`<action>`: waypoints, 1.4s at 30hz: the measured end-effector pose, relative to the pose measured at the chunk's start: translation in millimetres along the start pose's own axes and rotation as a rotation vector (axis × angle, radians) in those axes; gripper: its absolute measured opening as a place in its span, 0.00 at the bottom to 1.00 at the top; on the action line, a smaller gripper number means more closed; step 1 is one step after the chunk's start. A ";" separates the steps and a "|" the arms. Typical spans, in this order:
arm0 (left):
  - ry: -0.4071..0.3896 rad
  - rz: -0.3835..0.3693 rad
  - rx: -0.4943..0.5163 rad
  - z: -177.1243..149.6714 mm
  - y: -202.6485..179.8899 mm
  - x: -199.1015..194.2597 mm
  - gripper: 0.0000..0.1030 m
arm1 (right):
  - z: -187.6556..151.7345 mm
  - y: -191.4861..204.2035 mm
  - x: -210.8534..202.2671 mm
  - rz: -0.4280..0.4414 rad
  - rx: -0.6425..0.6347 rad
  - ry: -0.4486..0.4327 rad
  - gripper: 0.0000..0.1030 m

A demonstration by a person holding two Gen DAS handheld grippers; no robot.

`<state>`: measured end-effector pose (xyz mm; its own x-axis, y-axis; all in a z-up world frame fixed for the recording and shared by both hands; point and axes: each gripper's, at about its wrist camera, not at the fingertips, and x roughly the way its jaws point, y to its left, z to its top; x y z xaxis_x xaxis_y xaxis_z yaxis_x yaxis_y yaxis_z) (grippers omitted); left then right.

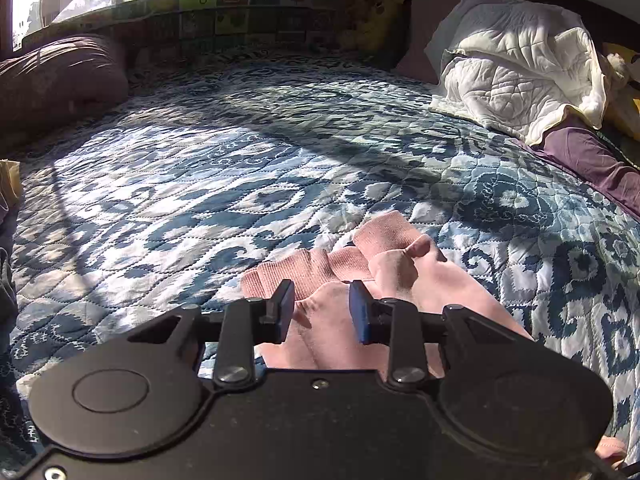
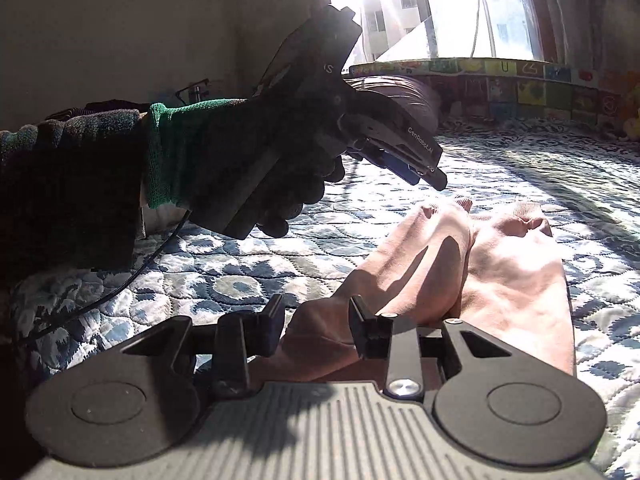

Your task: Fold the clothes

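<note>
A pink garment [image 1: 352, 264] lies crumpled on the blue patterned bedspread [image 1: 192, 184], with ribbed cuffs at its far end. My left gripper [image 1: 322, 310] hovers over it, open, with only cloth showing below the gap. In the right wrist view the same pink garment [image 2: 500, 280] spreads ahead. My right gripper [image 2: 318, 326] is open and low at the garment's near edge, where a fold of cloth lies between the fingers. A gloved hand with a green cuff [image 2: 172, 156] holds the left gripper [image 2: 428, 176] tilted down just above the garment's far end, clear of the cloth.
A white quilt [image 1: 516, 64] is bunched at the bed's far right over a purple cloth [image 1: 592, 160]. A brown pillow [image 1: 60, 80] sits far left. A colourful tiled panel [image 1: 240, 12] runs under the window. A black cable [image 2: 120, 284] trails across the bedspread.
</note>
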<state>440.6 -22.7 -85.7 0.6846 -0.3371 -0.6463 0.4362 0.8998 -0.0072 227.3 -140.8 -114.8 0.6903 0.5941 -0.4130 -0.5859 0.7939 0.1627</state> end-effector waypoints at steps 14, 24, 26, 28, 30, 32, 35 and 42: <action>0.020 0.010 0.024 -7.9 -22.9 -20.3 0.28 | -7.8 22.0 8.5 0.015 -0.115 0.080 0.49; 0.195 -0.108 0.197 -16.6 -79.1 -27.5 0.24 | -13.0 23.5 20.5 0.012 -0.133 0.124 0.55; 0.231 -0.095 0.123 -25.4 -69.2 -6.9 0.24 | -14.0 24.6 20.7 0.016 -0.139 0.132 0.58; 0.205 -0.136 0.010 -32.2 -51.2 -3.4 0.24 | -13.8 27.3 18.0 0.011 -0.150 0.119 0.58; 0.146 -0.131 -0.025 -29.3 -47.7 -28.4 0.24 | -11.7 29.5 9.9 0.024 -0.153 0.094 0.57; 0.078 -0.120 -0.015 -29.4 -48.3 -59.1 0.24 | -9.6 31.6 1.5 0.045 -0.159 0.080 0.56; 0.035 -0.092 -0.010 -47.0 -48.1 -105.0 0.21 | -10.1 34.8 -11.0 0.067 -0.197 0.088 0.55; 0.116 -0.076 -0.073 -115.4 -48.9 -108.3 0.04 | -26.3 15.6 -34.9 0.079 -0.141 0.108 0.55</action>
<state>277.7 1.9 -103.4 0.5775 -0.3750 -0.7252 0.4377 0.8920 -0.1127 182.9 -152.6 -121.4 0.5948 0.6303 -0.4989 -0.6951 0.7150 0.0747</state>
